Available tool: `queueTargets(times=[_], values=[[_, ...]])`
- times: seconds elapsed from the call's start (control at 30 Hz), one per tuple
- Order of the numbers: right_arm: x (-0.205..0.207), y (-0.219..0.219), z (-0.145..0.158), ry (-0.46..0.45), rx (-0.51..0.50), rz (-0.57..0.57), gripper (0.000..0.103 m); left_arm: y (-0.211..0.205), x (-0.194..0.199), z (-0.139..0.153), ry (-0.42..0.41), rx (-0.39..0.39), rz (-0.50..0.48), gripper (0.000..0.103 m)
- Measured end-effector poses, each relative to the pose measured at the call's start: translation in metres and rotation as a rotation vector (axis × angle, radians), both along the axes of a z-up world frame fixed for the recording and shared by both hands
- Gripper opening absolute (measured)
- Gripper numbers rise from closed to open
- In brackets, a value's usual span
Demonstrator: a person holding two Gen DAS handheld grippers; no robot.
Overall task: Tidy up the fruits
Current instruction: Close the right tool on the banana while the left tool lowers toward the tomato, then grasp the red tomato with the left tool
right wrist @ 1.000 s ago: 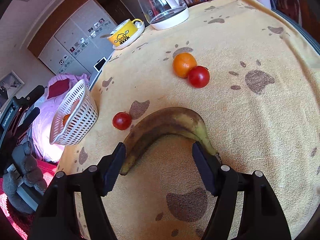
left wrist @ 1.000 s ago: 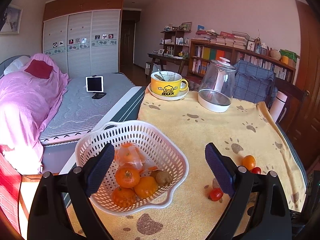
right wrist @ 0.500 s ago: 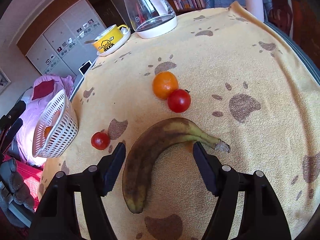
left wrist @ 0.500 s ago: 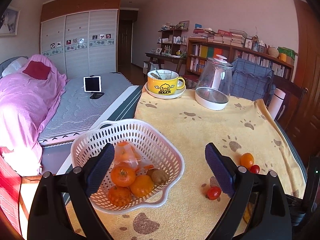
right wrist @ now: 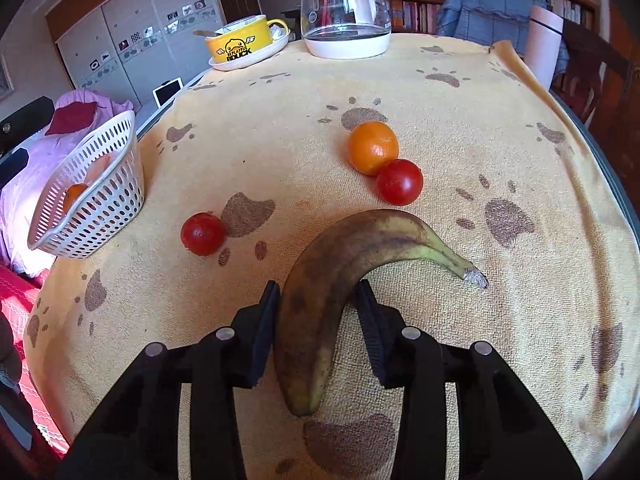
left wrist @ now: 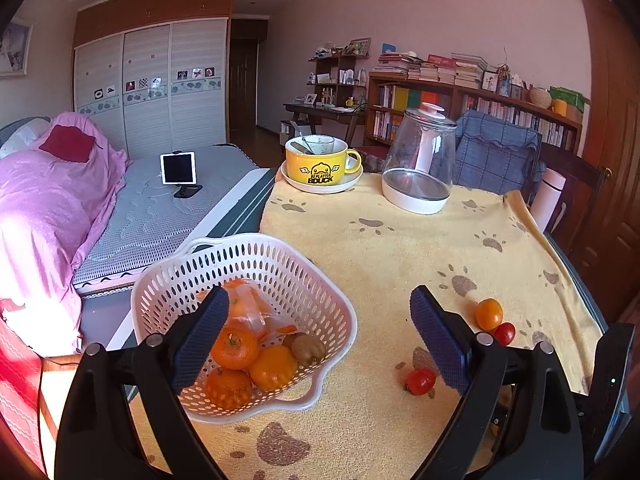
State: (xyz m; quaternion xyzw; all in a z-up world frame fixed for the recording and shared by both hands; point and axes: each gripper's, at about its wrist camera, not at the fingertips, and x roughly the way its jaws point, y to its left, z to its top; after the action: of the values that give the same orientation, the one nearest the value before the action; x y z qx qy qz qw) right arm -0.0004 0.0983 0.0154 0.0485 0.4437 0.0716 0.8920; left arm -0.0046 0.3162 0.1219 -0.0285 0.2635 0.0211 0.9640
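Brown banana (right wrist: pixel 340 280) lies btwn right tongs (right wrist: pixel 318 300), clamped on it; left tongs (left wrist: pixel 320 340) released

On the worktop, the left gripper's near finger (left wrist: pixel 200 336) covers part of the bagged fruit (left wrist: pixel 248 312) in the white basket (left wrist: pixel 320 296). In the right wrist view the basket wall (right wrist: pixel 100 196) screens most of its contents, and the right gripper's (right wrist: pixel 316 304) contact with the banana's (right wrist: pixel 320 300) inner curve is unclear. Book titles on the far shelves (left wrist: pixel 472 96) are too small to read.
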Motion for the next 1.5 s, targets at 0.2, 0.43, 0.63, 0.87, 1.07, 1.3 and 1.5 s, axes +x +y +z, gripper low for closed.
queueTargets(times=[0.2,0.43,0.63,0.87,1.07,1.3,1.5], values=[[-0.014,-0.013,0.003,-0.013,-0.033,0.008,0.032,-0.019,0.0,-0.008,0.024,0.0,-0.073,0.093],[-0.031,-0.034,0.002,-0.01,-0.047,0.025,0.034,-0.052,0.003,-0.031,0.09,-0.013,-0.219,0.092],[-0.034,-0.037,0.001,-0.017,-0.032,0.033,0.035,-0.08,0.01,-0.06,0.154,0.026,-0.313,0.077],[-0.034,-0.04,0.0,-0.013,0.0,0.036,0.035,-0.079,0.035,-0.097,0.303,-0.031,-0.323,0.057],[-0.033,-0.04,0.0,-0.01,0.011,0.038,0.035,-0.077,0.047,-0.102,0.346,-0.049,-0.31,0.044],[-0.033,-0.042,-0.002,-0.005,0.025,0.035,0.036,-0.081,0.051,-0.105,0.354,-0.029,-0.309,0.029],[-0.032,-0.042,-0.003,0.0,0.03,0.033,0.037,-0.081,0.045,-0.101,0.334,-0.033,-0.318,0.028]])
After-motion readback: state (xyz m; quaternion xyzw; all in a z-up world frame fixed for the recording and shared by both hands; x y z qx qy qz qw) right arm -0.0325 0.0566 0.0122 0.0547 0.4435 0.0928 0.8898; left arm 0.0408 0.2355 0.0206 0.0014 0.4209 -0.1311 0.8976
